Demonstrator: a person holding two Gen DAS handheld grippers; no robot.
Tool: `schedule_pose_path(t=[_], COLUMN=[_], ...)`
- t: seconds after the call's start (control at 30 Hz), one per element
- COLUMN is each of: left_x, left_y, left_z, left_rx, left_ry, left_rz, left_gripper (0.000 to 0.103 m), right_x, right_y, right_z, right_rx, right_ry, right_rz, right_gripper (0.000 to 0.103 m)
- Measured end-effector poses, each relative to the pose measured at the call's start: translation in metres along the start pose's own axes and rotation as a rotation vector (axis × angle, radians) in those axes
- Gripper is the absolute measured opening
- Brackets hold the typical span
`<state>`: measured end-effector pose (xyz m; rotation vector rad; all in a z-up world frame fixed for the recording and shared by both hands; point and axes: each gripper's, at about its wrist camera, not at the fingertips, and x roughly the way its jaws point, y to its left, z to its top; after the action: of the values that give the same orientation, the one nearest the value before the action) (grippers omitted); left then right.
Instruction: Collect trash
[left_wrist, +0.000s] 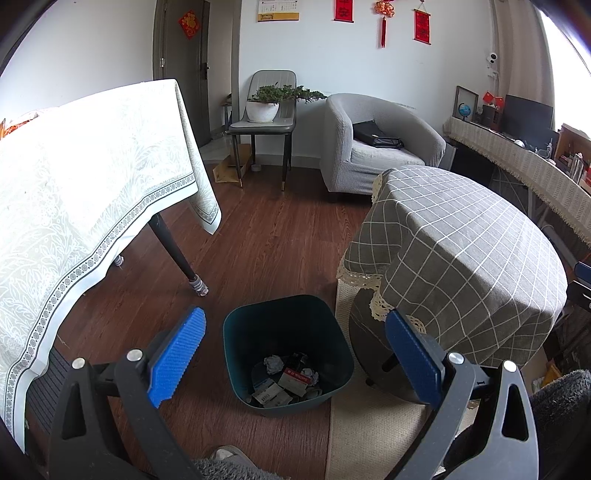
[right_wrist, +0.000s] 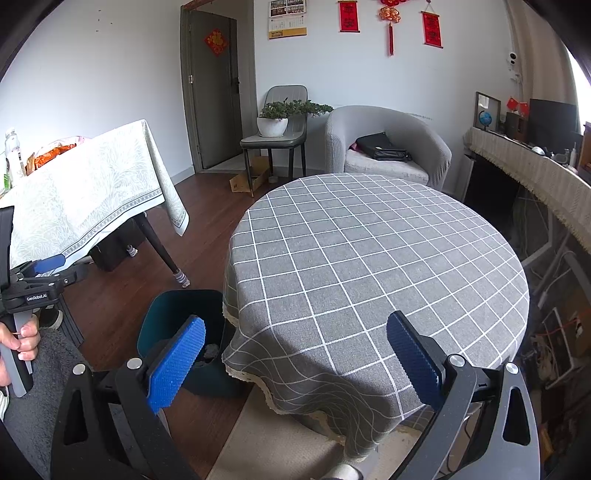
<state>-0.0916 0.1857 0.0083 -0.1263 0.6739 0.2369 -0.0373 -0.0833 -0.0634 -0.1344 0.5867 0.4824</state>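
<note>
Trash of crumpled paper and flattened cartons (left_wrist: 286, 380) lies inside the dark teal plastic bin (left_wrist: 288, 350) on the floor, directly below the empty, spread-fingered left hand-held gripper (left_wrist: 291, 358); the right hand-held gripper (right_wrist: 295, 360), equally spread, hovers over the bare grey checked tabletop (right_wrist: 369, 258).

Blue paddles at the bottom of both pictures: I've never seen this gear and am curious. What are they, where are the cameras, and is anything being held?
Each pair of paddles is a hand-held pinching tool with a wide-angle camera looking along its fingers. The left tool hangs open over a dark bin on the floor, which holds crumpled paper and wrappers. The right tool is open above a round table with a grey checked cloth, bare on top. A hand grips the left tool's handle. Neither tool holds anything.
</note>
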Motion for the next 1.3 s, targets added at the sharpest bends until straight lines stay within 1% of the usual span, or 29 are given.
schedule_pose_path(t=[1.3], left_x=[0.0019], left_y=[-0.0012], left_z=[-0.0014], left_rx=[0.004], left_ry=[0.003], left_rz=[-0.003], left_gripper=[0.1], right_x=[0.0005], right_y=[-0.0006], right_z=[0.0005], right_rx=[0.001], right_ry=[0.004], right_rz=[-0.001], right_gripper=[0.1])
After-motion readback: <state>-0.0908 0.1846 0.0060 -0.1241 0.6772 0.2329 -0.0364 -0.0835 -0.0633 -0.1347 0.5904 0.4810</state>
